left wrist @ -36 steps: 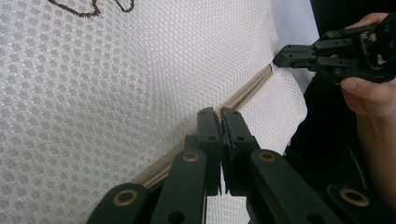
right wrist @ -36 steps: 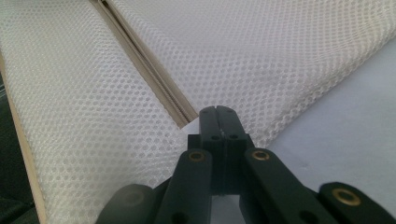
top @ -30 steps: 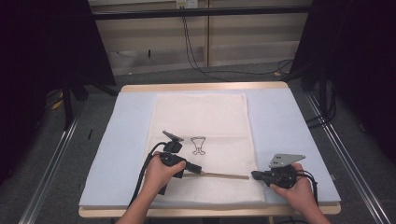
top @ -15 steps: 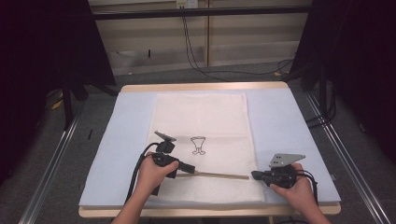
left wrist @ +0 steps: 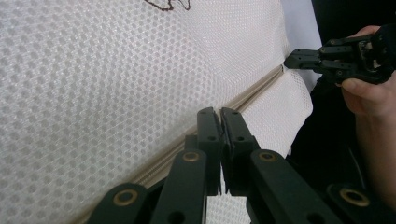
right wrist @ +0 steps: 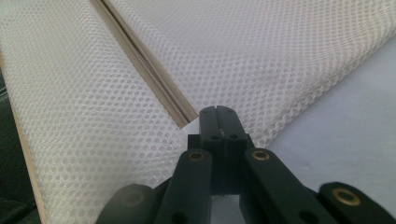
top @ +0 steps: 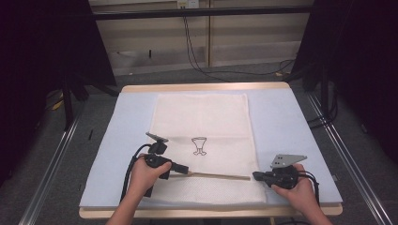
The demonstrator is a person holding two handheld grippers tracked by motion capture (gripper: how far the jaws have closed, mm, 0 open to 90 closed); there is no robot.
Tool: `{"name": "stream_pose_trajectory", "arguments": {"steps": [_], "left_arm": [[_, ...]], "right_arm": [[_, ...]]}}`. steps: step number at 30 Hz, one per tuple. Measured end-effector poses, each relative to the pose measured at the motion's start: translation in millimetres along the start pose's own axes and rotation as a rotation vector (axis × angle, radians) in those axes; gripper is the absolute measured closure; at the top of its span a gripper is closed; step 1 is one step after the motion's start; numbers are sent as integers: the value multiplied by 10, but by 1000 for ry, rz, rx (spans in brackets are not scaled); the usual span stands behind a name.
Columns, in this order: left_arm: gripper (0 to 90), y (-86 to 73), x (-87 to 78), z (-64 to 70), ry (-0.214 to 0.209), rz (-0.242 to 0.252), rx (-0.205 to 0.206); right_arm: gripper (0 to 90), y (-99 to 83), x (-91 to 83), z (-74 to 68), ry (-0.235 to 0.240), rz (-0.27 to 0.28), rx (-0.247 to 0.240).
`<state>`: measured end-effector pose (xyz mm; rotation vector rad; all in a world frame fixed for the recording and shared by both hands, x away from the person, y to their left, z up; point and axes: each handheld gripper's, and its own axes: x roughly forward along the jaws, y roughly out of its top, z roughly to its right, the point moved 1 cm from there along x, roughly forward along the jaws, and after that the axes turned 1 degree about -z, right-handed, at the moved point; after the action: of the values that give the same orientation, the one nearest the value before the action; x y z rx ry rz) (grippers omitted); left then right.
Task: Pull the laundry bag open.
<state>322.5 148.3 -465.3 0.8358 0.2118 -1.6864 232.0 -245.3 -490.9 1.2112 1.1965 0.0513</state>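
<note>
Jaws closed at mesh bag zipper ends.

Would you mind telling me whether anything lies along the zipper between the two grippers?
Nothing visible does. The zipper runs bare across the mesh bag from the left gripper to the right gripper; the black clip sits farther back.

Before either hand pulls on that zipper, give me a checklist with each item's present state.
1. Left gripper shut at the zipper line: ok; whether it holds the slider: cannot tell.
2. Right gripper shut at the zipper's end, on the mesh bag edge: ok.
3. Zipper straight between the grippers: ok.
4. Bag flat on the blue mat: ok.
5. Cables clear of the zipper path: ok.
</note>
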Motion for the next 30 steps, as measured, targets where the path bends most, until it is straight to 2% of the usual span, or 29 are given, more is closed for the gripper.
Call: {"name": "stream_pose_trajectory", "arguments": {"steps": [2,3,5,7,9,11,12,20,25,27,28,30], "left_arm": [[876,-7,-12,-1,1,8,-15],[876,-9,-20,-10,-9,4,-11],[876,-11,-29,-15,8,1,-1],[876,-14,-40,-19,-12,9,-22],[876,-15,-61,-42,3,3,-9],[876,-21,-85,-58,-9,9,-20],[876,-29,-96,-62,7,14,-25],[875,-80,-207,-137,21,30,-37],[875,-105,-262,-171,13,38,-40],[875,-110,-253,-153,8,41,-55],[875,-108,-256,-159,17,33,-46],[876,-107,-258,-163,10,38,-47]], "right_arm": [[900,0,0,1,0,1,-1],[900,-1,1,3,1,2,-1],[900,-1,2,3,1,2,-1],[900,-1,2,4,1,3,0],[900,-2,1,5,2,3,0],[900,-2,1,4,1,4,-1],[900,-3,1,4,2,4,-2],[900,-1,2,3,1,3,-1],[900,0,2,3,1,2,0],[900,0,1,2,1,2,1],[900,0,1,2,0,2,0],[900,0,2,3,1,2,0]]}}
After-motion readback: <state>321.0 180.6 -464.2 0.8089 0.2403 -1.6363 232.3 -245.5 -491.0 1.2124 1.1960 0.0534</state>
